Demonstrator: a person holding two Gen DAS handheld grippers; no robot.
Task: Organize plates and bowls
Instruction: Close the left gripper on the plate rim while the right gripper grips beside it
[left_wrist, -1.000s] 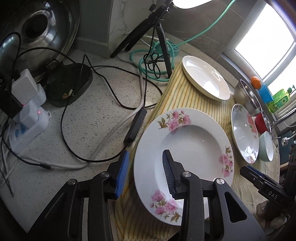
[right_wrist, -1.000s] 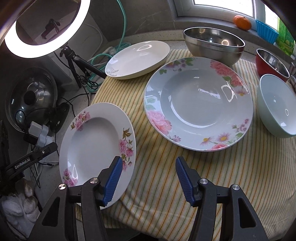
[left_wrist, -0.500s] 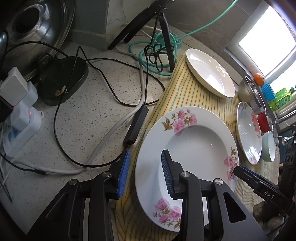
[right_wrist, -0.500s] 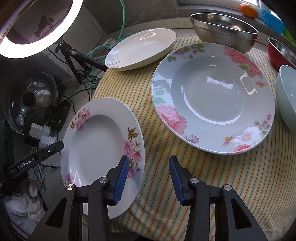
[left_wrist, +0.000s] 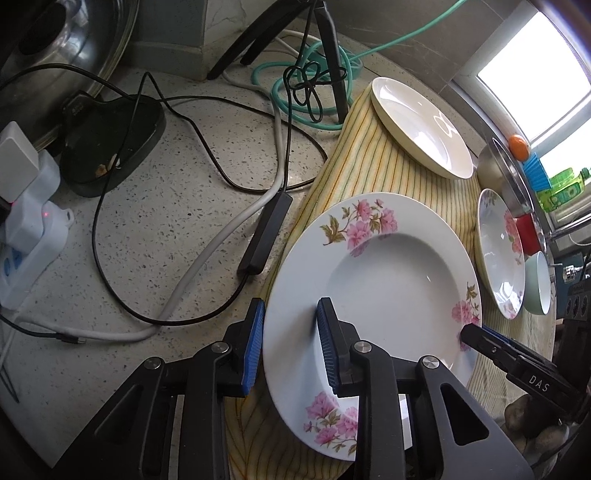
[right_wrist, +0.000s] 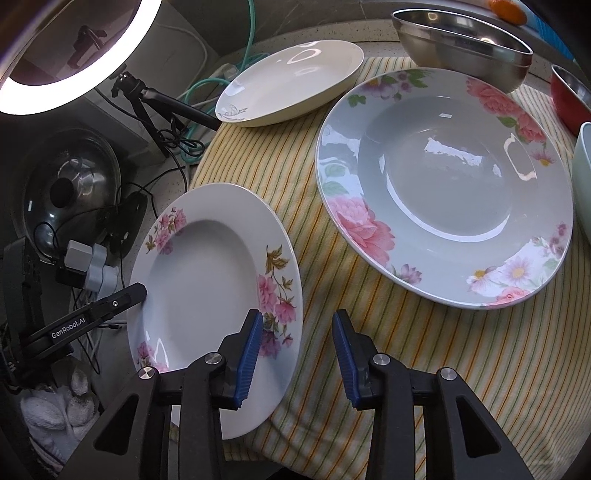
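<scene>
Crockery is spread over a striped cloth (right_wrist: 424, 350) that covers the counter, and the widest piece, a grey floral plate (right_wrist: 447, 184), is seen lying flat at the middle of the cloth in the right wrist view. Behind it, a steel bowl (right_wrist: 461, 44) and a plain cream plate (right_wrist: 291, 85) are set toward the wall, while a red bowl (right_wrist: 570, 96) and a pale green bowl (right_wrist: 583, 177) are cut off at the right edge. Nearest the cloth's left edge, a smaller white plate with pink flowers (left_wrist: 373, 291) is found, its rim overhanging toward the cabled counter. This plate is straddled by the left gripper (left_wrist: 291, 343), whose jaws are apart with one finger outside the rim and one over the well; no clamping is shown. The right gripper (right_wrist: 297, 354) is likewise held apart, one finger above the flowered rim and the other over bare cloth. Glazed ceramic of this kind is judged to be stiff, fairly heavy, slippery and breakable, so the flat rim is best pinched well in from the edge, and lifted level.
</scene>
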